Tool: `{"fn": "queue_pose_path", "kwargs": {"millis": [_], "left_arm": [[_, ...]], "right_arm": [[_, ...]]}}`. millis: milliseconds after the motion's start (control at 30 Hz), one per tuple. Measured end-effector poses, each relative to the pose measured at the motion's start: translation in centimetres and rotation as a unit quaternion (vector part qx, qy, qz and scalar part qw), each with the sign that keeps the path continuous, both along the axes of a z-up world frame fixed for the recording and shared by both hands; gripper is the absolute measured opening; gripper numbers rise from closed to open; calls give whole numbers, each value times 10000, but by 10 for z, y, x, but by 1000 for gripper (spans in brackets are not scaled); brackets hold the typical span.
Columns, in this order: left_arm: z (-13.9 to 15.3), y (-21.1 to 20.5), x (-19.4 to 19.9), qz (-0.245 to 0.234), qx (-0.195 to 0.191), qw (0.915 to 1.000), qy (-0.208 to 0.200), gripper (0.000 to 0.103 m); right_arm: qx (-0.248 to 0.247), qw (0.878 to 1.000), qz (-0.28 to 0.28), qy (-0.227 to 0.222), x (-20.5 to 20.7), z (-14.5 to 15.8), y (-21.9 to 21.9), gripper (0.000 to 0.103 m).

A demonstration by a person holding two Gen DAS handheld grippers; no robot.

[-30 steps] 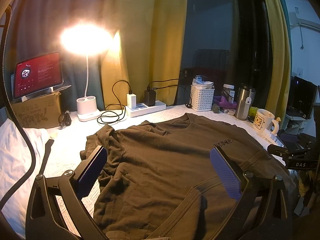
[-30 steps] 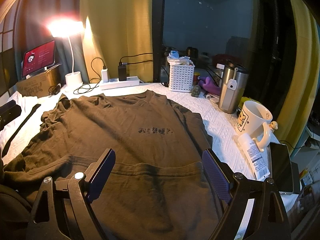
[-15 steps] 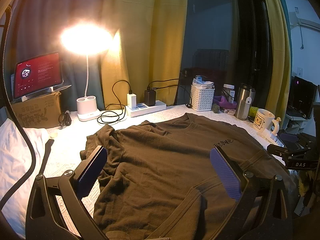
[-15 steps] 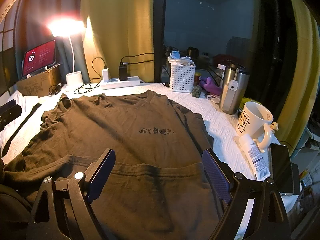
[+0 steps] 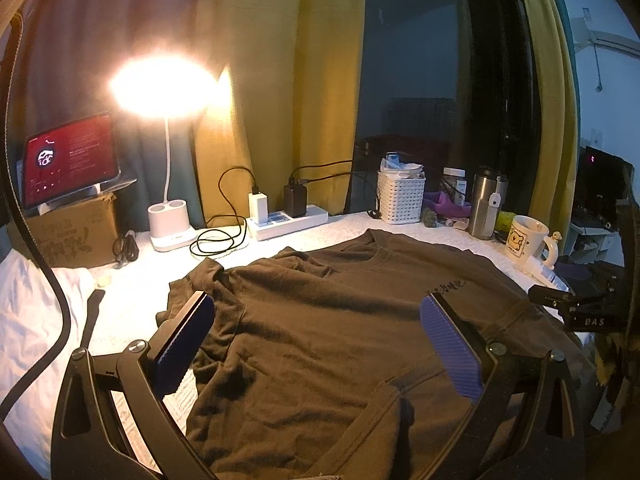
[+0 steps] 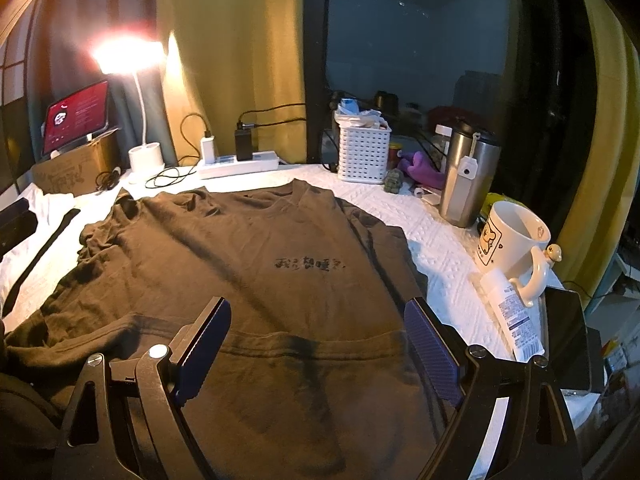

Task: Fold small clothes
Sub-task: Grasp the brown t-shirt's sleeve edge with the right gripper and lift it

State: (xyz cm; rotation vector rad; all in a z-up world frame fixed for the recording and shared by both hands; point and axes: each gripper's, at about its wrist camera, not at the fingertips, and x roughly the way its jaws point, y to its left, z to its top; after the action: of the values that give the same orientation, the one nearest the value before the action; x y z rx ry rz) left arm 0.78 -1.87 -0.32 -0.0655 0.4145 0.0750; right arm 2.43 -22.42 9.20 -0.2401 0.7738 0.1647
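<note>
From my remote feed: a lit desk lamp (image 5: pixel 162 87) glares against mustard-yellow curtains (image 5: pixel 276 80) that frame a dark night window (image 6: pixel 412 28). A white quilted cover (image 6: pixel 432 240) spreads over the worktop, with a red-screened tablet (image 5: pixel 70 160) propped on a cardboard box (image 5: pixel 72 236).

Home bedroom at night: white bedding (image 5: pixel 36 312), yellow curtains (image 5: pixel 280 80), lit desk lamp (image 5: pixel 160 84), power strip (image 5: pixel 288 222), cartoon mug (image 6: pixel 512 240).

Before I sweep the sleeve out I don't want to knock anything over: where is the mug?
In the right wrist view the mug stands at the right edge, just beyond the t-shirt, between the steel tumbler and a tube.
</note>
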Motion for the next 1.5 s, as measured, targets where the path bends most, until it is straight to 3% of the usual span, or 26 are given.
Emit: {"fn": "queue_pose_path", "kwargs": {"millis": [233,600,767,833,1033,1133,1200,1233,1500], "left_arm": [[-2,3,27,46,53,9999,78,102],[-7,21,80,272,-15,9990,355,102],[-13,26,97,388,-63,9979,508,102],[-17,29,103,444,-105,9972,587,102],[-26,33,112,564,-192,9951,787,102],[-28,33,114,564,-183,9947,837,102],[-28,31,115,553,-166,9946,864,102],[-28,31,114,545,-164,9946,864,102],[-24,30,110,453,-157,9956,805,102]], "right_arm": [[-138,9994,-297,52,40,-5,-30,90],[-382,9970,-563,375,138,-20,-67,88],[-450,9947,-540,754,178,-38,-72,67],[-439,9934,-463,951,189,-46,-70,63],[-403,9883,-38,1468,195,-72,-59,54],[-426,9847,54,1691,193,-86,-60,40],[-244,9851,114,1699,188,-86,-63,16],[-221,9861,118,1643,187,-84,-62,11],[-308,9915,-581,1124,167,-57,-93,7]]}}
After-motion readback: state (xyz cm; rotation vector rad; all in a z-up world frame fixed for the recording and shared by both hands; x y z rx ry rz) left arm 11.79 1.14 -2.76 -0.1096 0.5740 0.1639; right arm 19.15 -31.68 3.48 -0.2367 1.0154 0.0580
